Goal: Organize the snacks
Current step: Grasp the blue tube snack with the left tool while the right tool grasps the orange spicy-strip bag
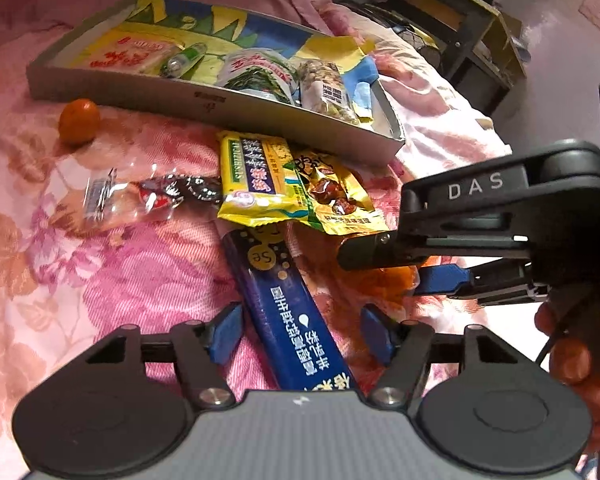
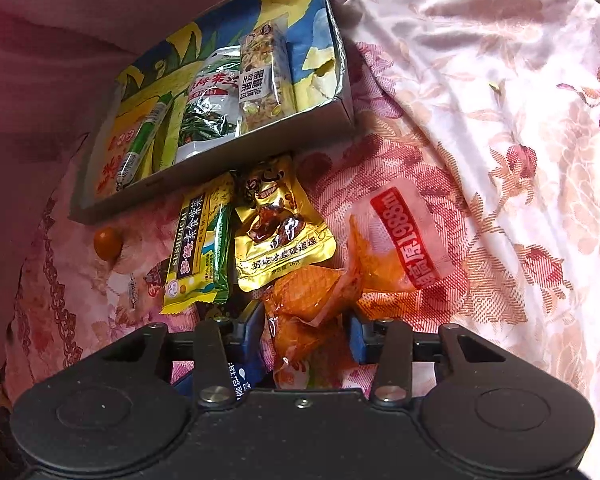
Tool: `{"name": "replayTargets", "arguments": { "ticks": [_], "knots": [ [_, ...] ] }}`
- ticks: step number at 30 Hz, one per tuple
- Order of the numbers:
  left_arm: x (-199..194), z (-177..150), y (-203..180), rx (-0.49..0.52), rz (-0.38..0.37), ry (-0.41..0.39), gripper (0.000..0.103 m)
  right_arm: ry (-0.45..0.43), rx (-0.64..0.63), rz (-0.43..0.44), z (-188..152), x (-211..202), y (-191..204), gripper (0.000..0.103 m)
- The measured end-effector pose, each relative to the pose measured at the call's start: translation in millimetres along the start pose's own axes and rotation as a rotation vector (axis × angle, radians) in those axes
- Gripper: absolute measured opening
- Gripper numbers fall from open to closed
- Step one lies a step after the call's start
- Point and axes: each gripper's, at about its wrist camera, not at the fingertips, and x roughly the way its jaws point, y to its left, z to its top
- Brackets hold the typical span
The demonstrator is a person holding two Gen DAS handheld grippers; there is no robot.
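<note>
While the left gripper (image 1: pixel 300 336) stands wide around a blue packet (image 1: pixel 288 312), untouched, the right gripper (image 2: pixel 304 336) pinches an orange packet (image 2: pixel 312 300) (near the snack-filled tray (image 2: pixel 220 160)).

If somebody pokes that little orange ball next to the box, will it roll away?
Probably a little. The small orange fruit looks round and smooth, so a poke should start it rolling. It lies on soft, wrinkly floral bedding, which would likely stop it soon. The tray right beside it would block it that way.
</note>
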Motion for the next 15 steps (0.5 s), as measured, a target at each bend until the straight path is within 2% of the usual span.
{"name": "replayTargets", "arguments": {
  "ticks": [1, 2, 4, 10, 15],
  "knots": [
    [1, 0, -2, 0.014, 0.017, -0.002, 0.062, -0.002, 0.001, -0.003, 0, 0, -1, 0.047],
    [1, 0, -4, 0.034, 0.044, -0.005, 0.051, -0.003, 0.004, -0.006, 0, -1, -1, 0.049],
    [1, 0, -6, 0.071, 0.071, -0.006, 0.049, -0.006, 0.016, -0.005, 0, -1, -2, 0.05],
    [-8, -2, 7, -0.004, 0.058, 0.013, 0.04, -0.009, 0.031, 0.001, 0, -1, -3, 0.052],
    [-9, -3, 15, -0.045, 0.048, 0.014, 0.04, -0.023, 0.034, -0.001, 1, 0, -4, 0.059]
  ]
}}
